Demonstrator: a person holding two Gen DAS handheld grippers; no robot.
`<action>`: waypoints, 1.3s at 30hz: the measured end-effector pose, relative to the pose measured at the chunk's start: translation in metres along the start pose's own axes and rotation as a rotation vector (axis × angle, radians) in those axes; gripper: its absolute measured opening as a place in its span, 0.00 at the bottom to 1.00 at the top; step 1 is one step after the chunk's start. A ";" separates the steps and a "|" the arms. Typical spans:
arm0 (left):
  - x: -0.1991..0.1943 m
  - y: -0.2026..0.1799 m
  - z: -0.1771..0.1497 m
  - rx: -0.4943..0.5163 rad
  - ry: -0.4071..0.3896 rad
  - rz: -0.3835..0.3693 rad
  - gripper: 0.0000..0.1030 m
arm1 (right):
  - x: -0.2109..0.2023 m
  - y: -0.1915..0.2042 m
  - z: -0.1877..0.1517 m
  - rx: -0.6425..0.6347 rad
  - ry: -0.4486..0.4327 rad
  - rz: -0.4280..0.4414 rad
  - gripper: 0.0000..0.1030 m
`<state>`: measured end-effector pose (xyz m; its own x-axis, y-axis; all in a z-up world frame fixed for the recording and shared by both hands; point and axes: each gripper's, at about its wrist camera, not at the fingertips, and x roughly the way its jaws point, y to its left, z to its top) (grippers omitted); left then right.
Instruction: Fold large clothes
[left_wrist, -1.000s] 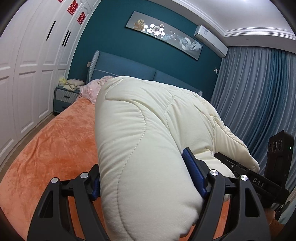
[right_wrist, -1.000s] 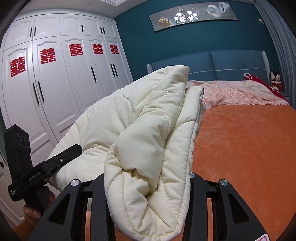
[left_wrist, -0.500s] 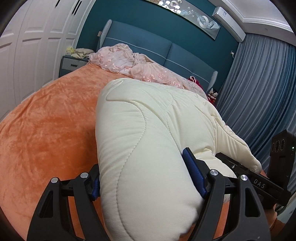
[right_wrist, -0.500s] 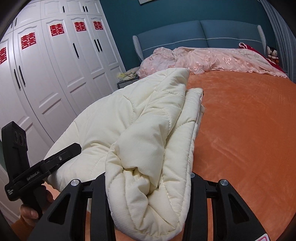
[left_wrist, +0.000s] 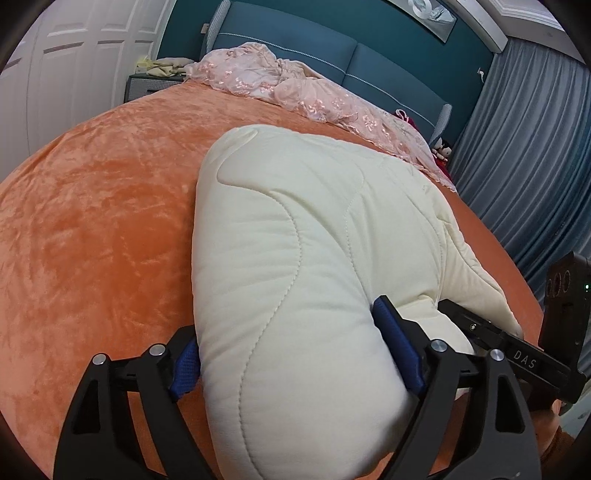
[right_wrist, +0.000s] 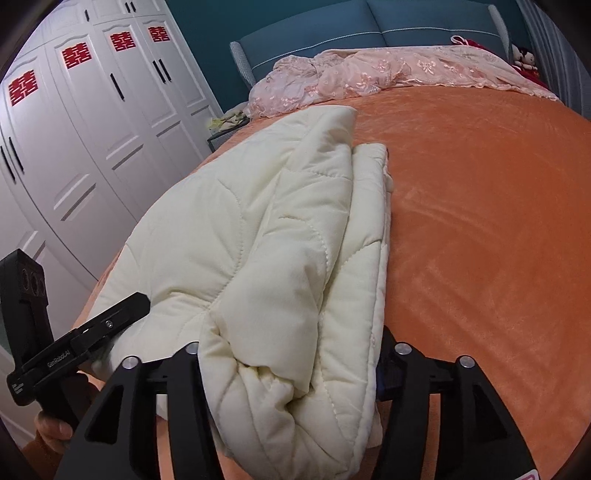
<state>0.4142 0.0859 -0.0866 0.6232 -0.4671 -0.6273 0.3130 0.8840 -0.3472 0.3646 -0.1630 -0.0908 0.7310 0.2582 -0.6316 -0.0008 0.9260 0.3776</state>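
Both cameras sit low and close over the foot end of the orange bed (left_wrist: 92, 229), each looking forward along its own fingers toward the blue headboard (right_wrist: 373, 37).

The left wrist view faces the headboard obliquely, with the grey curtain (left_wrist: 524, 155) beyond the bed on its right.

The right wrist view faces the headboard more squarely, with the white wardrobe (right_wrist: 92, 122) beside the bed on its left.

Both views share the cream quilted garment (left_wrist: 295, 258), the pink lace cloth (right_wrist: 388, 74) below the headboard, and the opposite gripper at the frame edge.

You get even, soft indoor light, sharp focus throughout, faint shadows (none hard); fisheye bending and dark vignette crowd corners from 1 to 11 o'clock
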 end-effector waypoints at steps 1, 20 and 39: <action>-0.004 0.000 0.000 -0.011 0.007 0.008 0.84 | -0.003 -0.001 0.001 0.012 0.012 0.003 0.58; -0.106 -0.048 -0.123 0.017 0.122 0.443 0.95 | -0.110 0.030 -0.117 -0.176 0.047 -0.290 0.85; -0.102 -0.060 -0.178 0.053 0.136 0.523 0.95 | -0.103 0.026 -0.163 -0.054 0.096 -0.257 0.85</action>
<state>0.2043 0.0770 -0.1253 0.6081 0.0403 -0.7928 0.0240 0.9973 0.0691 0.1776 -0.1207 -0.1262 0.6442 0.0348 -0.7640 0.1381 0.9772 0.1610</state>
